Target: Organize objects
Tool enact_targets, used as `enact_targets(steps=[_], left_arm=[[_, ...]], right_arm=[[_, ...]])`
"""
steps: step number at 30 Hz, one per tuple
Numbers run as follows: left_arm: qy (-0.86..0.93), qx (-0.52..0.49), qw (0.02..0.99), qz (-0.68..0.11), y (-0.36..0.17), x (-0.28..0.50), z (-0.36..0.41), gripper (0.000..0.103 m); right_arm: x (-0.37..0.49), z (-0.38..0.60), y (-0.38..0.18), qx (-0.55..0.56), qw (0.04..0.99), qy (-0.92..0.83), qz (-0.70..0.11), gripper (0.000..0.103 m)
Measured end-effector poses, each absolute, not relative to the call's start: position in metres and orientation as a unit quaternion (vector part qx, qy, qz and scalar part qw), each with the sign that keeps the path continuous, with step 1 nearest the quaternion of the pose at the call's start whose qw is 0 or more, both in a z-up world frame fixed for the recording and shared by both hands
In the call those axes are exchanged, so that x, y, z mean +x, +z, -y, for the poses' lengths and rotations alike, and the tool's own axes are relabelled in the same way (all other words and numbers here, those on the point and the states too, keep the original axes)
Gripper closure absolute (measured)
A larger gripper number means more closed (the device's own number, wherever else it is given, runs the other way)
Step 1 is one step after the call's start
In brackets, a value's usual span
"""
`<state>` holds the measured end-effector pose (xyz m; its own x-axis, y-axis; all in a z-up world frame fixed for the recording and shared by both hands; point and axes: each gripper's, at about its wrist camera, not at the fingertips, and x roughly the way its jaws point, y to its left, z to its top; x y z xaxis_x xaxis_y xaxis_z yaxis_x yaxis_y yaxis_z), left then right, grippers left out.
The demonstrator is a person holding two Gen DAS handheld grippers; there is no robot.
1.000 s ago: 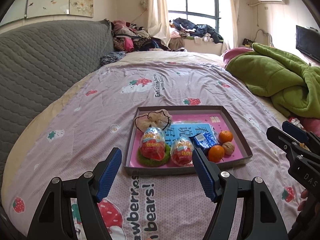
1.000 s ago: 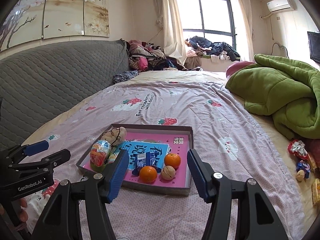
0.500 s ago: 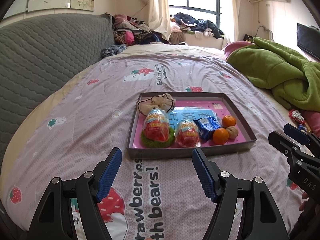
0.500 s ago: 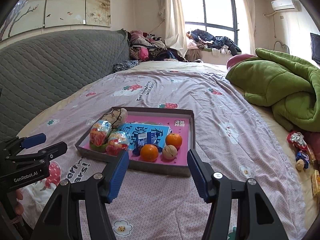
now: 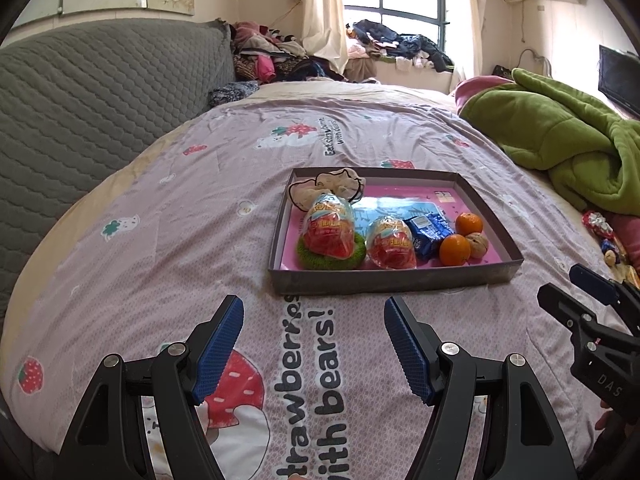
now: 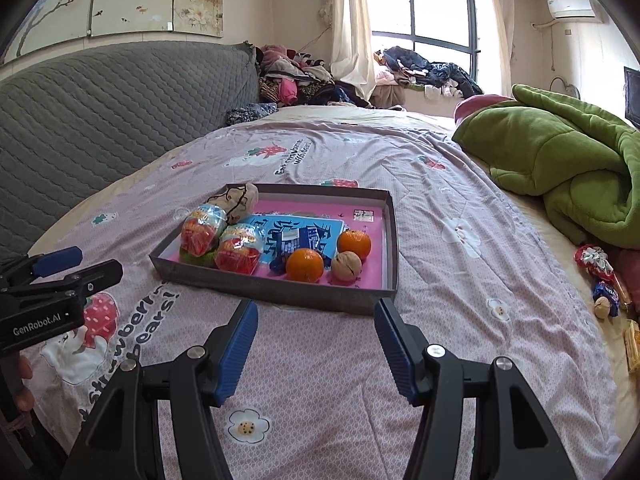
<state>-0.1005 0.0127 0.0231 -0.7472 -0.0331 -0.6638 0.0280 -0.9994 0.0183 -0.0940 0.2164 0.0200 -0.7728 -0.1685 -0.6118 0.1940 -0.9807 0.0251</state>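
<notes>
Now both claws sit farther back from the tray (image 5: 394, 278) than in the frames a second ago: the tray's near wall, then level with the fingertips in both wrist views, lies clear beyond them, with a strip of the strawberry bedspread (image 5: 168, 216) between. No object has shifted in the tray over that second.

Left claw (image 5: 314, 322): jaws wide, nothing between them. Right claw (image 6: 316, 320): jaws wide, empty, aimed at the tray's near right corner.

Tray contents, on the bed: two wrapped egg-shaped snacks (image 5: 390, 242), the left one sitting on a green knitted ring (image 5: 308, 254); a blue packet (image 5: 426, 230); two oranges (image 6: 305, 265); a walnut (image 6: 347, 267); a cream fabric piece (image 5: 340, 184) at the far left corner.

Outside the tray: a few small wrapped items (image 6: 600, 276) near the right edge of the bed, just below the green blanket (image 6: 568, 168), well apart from the tray.

Judgement: the retreat with empty claws reads as the close of one placement. Loose items at the right remain, so the task looks unfinished; the right claw is the nearer one to fetch them.
</notes>
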Motion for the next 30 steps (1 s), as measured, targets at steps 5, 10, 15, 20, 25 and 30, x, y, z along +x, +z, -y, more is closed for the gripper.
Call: enact_targets(steps=[5,10,15,20,25,30], left_arm=[[-0.933,0.359,0.016,0.002,0.017,-0.096,-0.011,0.029],[-0.930,0.366,0.015,0.002,0.011,-0.092,-0.009,0.029],[-0.928,0.373,0.013,-0.004,0.004,-0.089,-0.005,0.029],[-0.926,0.378,0.010,-0.006,-0.003,-0.086,-0.003,0.029],[-0.926,0.378,0.007,-0.008,-0.006,-0.084,-0.003,0.029],[-0.925,0.380,0.008,-0.005,-0.010,-0.083,-0.003,0.029]], right_arm=[[-0.089,-0.217,0.013,0.330,0.091,-0.939,-0.021,0.043],[-0.085,-0.217,0.007,0.334,0.085,-0.938,-0.021,0.043],[-0.083,-0.219,0.001,0.338,0.076,-0.938,-0.023,0.043],[-0.080,-0.223,-0.004,0.341,0.070,-0.937,-0.018,0.043],[-0.075,-0.220,-0.008,0.341,0.072,-0.937,-0.021,0.043],[-0.071,-0.220,-0.012,0.343,0.073,-0.936,-0.017,0.043]])
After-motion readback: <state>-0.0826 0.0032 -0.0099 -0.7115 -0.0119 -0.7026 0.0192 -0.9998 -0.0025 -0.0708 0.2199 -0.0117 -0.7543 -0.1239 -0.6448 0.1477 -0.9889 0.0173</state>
